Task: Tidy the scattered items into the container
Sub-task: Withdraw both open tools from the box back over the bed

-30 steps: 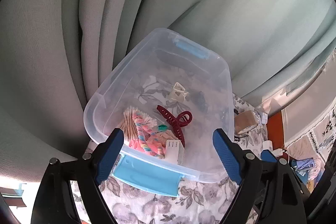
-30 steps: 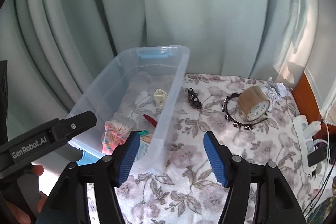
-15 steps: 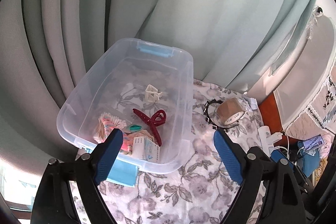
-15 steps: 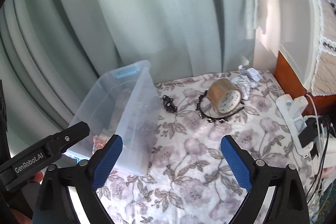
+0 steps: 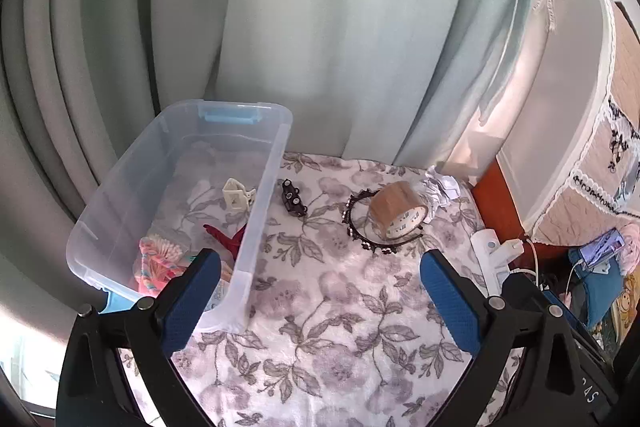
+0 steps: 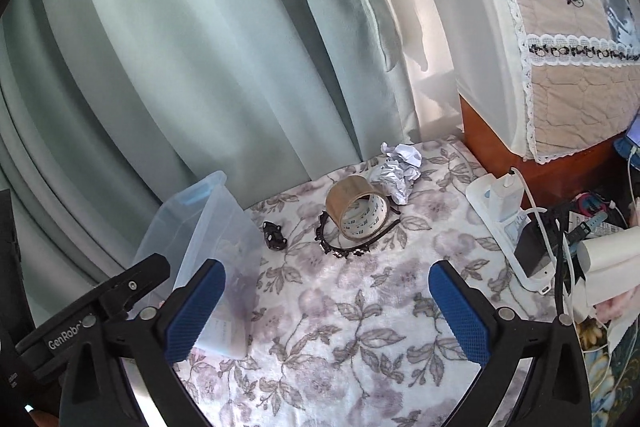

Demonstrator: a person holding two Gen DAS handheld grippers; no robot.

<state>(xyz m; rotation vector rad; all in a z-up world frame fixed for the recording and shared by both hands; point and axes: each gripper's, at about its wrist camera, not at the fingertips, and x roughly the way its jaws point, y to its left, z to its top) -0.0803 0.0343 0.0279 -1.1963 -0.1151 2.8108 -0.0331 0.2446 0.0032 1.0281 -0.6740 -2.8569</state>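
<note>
A clear plastic bin [image 5: 264, 171] [image 6: 200, 219] stands at the left of the floral cloth, holding a cream clip [image 5: 236, 194], a red claw clip [image 5: 226, 237], cotton swabs and pink hair ties [image 5: 160, 263]. Outside it lie a small black clip [image 5: 293, 198] [image 6: 275, 235], a black beaded headband [image 5: 360, 235] [image 6: 344, 247], a brown tape roll [image 5: 398, 211] [image 6: 356, 211] and crumpled paper [image 5: 438, 189] [image 6: 396, 171]. My left gripper [image 5: 318, 301] hovers beside the bin's near corner, jaws opening, nothing between them. My right gripper [image 6: 326, 311] hangs short of the headband, jaws opening and empty.
Pale green curtains [image 5: 320, 27] close the back. A white power strip with plugs and cables [image 5: 496, 255] [image 6: 508, 219] lies at the cloth's right edge. A wooden headboard with a lace cover [image 6: 560, 67] rises at the right. Bare cloth [image 6: 340, 347] lies in front.
Both views have swung right, away from the bin, onto the loose items on the cloth. Both grippers' jaws have spread wider. The right view has rolled and moved nearer the tape roll.
</note>
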